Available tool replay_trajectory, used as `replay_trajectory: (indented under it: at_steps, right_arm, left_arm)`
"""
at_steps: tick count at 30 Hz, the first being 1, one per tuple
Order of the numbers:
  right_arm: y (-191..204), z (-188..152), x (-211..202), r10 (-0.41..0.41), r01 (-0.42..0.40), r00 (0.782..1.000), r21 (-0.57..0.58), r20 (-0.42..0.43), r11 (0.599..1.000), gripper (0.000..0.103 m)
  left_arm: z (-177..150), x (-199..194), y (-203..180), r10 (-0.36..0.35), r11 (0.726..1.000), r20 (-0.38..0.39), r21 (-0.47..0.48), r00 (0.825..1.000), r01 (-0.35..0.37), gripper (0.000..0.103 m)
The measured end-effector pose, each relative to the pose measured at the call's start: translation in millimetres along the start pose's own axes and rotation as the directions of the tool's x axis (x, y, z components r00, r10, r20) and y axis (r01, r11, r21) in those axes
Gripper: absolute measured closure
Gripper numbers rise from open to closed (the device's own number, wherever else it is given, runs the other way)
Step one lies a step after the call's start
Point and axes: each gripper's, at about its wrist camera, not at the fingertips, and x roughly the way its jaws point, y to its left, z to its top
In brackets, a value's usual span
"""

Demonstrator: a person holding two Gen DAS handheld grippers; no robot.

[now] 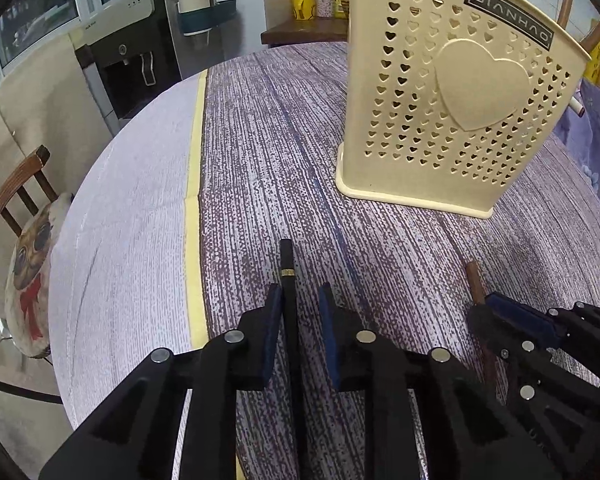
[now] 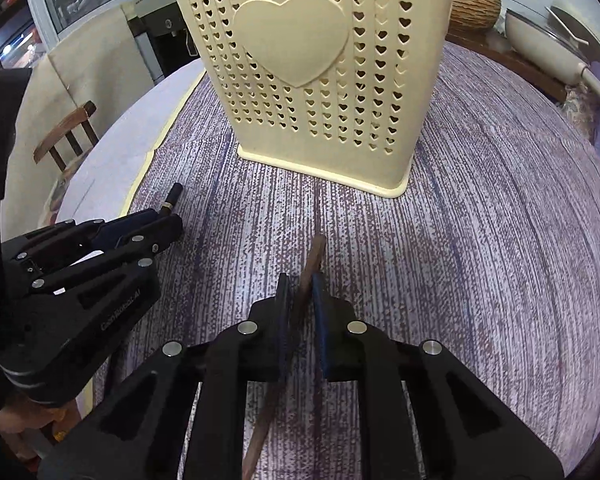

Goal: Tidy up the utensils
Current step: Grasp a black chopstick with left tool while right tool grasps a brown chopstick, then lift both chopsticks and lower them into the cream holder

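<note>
Chopsticks differed: the left tongs (image 1: 300,300) stood slightly apart around a slim black chopstick with a gold band (image 1: 287,264). The right tongs (image 2: 302,292) clamped a brown wooden chopstick (image 2: 314,254) before a cream heart-perforated plastic holder (image 2: 320,80) on the tabletop (image 2: 500,240).

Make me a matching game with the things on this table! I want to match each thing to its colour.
Things:
1. utensil holder
2. chopstick in the left gripper
3. chopstick in the right gripper
4. tablecloth

Colours:
a. brown
b. purple and white speckled
c. cream with heart-shaped holes
d. black with a gold band

Pairs: 1-c, 2-d, 3-a, 4-b
</note>
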Motion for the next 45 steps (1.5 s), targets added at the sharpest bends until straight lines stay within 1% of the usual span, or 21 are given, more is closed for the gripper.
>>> replay_trajectory:
  at_steps: [3, 6, 10, 13, 16, 20, 22, 26, 30, 35, 39, 45]
  right_arm:
    - [4, -2, 1, -0.023, 0.024, 0.999, -0.025, 0.025, 0.999, 0.092]
    - [2, -1, 1, -0.013, 0.014, 1.0, -0.016, 0.029, 1.0, 0.092]
    - [-9, 0, -1, 0.06, -0.061, 0.998, 0.039, 0.027, 0.997, 0.093]
    - [-17, 1, -9, 0.114, -0.117, 0.992, 0.072, 0.051, 0.991, 0.093]
    - [-25, 4, -22, 0.167, -0.175, 0.983, 0.096, 0.082, 0.98, 0.094]
    - [-27, 4, -41, 0.213, -0.224, 0.969, 0.083, 0.125, 0.971, 0.094]
    - [-32, 3, -51, 0.257, -0.271, 0.956, 0.091, 0.142, 0.958, 0.094]
    - [-40, 4, -74, 0.294, -0.312, 0.938, 0.074, 0.184, 0.947, 0.094]
    - [-49, 6, -98, 0.349, -0.369, 0.912, 0.063, 0.216, 0.927, 0.095]
    - [-58, 6, -133, 0.353, -0.372, 0.897, 0.024, 0.268, 0.928, 0.095]
    - [-61, 5, -156, 0.354, -0.369, 0.885, -0.009, 0.301, 0.929, 0.095]
    - [-63, 6, -182, 0.356, -0.362, 0.87, -0.049, 0.341, 0.931, 0.096]
  left_arm:
    - [-1, 0, 2, 0.01, 1.0, 0.008, -0.01, 1.0, -0.01, 0.094]
    - [-3, -1, 5, 0.002, 1.0, 0.011, -0.028, 1.0, -0.001, 0.094]
    - [-6, -3, 4, -0.013, 0.999, 0.02, -0.05, 1.0, 0.014, 0.095]
    - [-7, -6, 5, -0.04, 0.996, 0.03, -0.075, 0.999, 0.042, 0.095]
    - [-9, -16, 4, -0.061, 0.994, 0.059, -0.089, 0.996, 0.066, 0.095]
    - [-9, -37, 0, -0.086, 0.991, 0.106, -0.096, 0.991, 0.096, 0.095]
    - [-8, -47, -2, -0.1, 0.989, 0.128, -0.095, 0.987, 0.112, 0.095]
    - [-7, -72, -5, -0.14, 0.983, 0.18, -0.095, 0.974, 0.159, 0.095]
    - [-4, -96, -8, -0.173, 0.977, 0.236, -0.079, 0.956, 0.196, 0.095]
    - [1, -127, -15, -0.204, 0.973, 0.3, -0.047, 0.932, 0.228, 0.095]
    - [4, -142, -20, -0.222, 0.97, 0.326, -0.027, 0.919, 0.244, 0.095]
    - [5, -156, -27, -0.232, 0.969, 0.342, 0.003, 0.91, 0.246, 0.095]
